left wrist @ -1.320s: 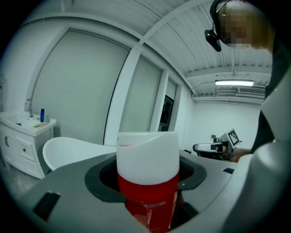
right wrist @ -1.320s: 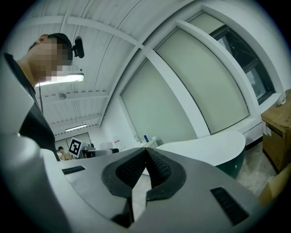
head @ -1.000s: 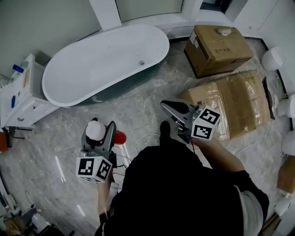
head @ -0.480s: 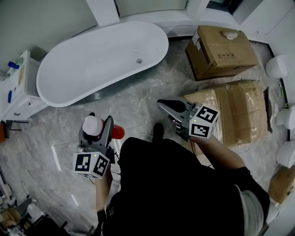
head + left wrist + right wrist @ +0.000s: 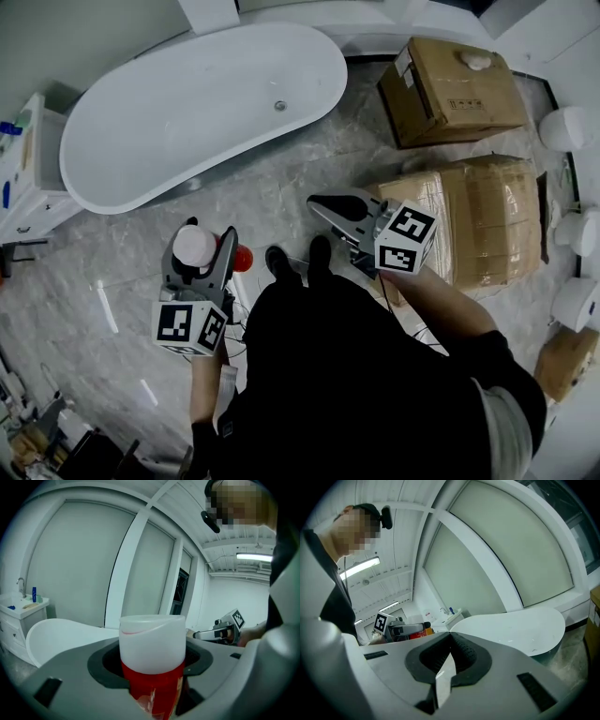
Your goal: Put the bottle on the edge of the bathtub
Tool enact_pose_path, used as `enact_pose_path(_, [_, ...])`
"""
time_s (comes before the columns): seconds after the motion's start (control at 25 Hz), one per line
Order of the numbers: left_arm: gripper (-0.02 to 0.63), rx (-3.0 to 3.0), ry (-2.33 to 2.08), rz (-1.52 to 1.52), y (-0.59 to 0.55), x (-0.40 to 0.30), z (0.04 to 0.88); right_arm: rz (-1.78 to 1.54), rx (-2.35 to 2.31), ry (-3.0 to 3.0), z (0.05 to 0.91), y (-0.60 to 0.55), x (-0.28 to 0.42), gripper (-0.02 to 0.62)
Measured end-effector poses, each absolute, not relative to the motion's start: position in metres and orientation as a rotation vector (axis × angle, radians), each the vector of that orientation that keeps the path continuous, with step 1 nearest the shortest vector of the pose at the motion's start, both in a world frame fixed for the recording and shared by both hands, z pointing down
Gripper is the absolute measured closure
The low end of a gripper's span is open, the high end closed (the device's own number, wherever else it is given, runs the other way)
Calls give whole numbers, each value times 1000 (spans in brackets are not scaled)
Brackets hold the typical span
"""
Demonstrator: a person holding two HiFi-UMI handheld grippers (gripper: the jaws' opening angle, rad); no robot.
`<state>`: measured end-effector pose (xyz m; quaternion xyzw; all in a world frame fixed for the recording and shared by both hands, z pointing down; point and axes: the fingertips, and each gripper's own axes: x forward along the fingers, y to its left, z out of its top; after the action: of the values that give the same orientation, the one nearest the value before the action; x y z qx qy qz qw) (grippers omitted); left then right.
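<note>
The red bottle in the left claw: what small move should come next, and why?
Probably carry the left claw forward toward the bathtub. It is shut on the bottle, white cap up, but hangs over the floor, short of the tub's near edge, so the bottle cannot be set down yet.

— Underfoot?
— Grey marbled floor (image 5: 122, 277), with a big taped carton (image 5: 487, 220) lying on it.
— Beyond the carton?
— A smaller brown box (image 5: 459, 89), close by. Far to the carton's left, a white vanity cabinet (image 5: 26, 197).
— Light?
— Tall pale windows (image 5: 75, 564) in white frames; a lit strip lamp (image 5: 253, 556) overhead.
</note>
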<state>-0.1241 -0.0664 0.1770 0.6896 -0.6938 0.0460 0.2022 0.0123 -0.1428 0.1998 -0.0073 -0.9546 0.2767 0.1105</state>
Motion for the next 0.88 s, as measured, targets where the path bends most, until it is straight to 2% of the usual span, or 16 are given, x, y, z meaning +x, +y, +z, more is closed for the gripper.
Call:
enact_pose_path(0.48, [311,1876,-1851,238,-74,-172,261,859,-81,-2698,271,-136,-59,568])
enact_pose_path(0.88, [313,1834,-1741,331,-79,-177,339,984,-11,-2648,356,-158,-74,568])
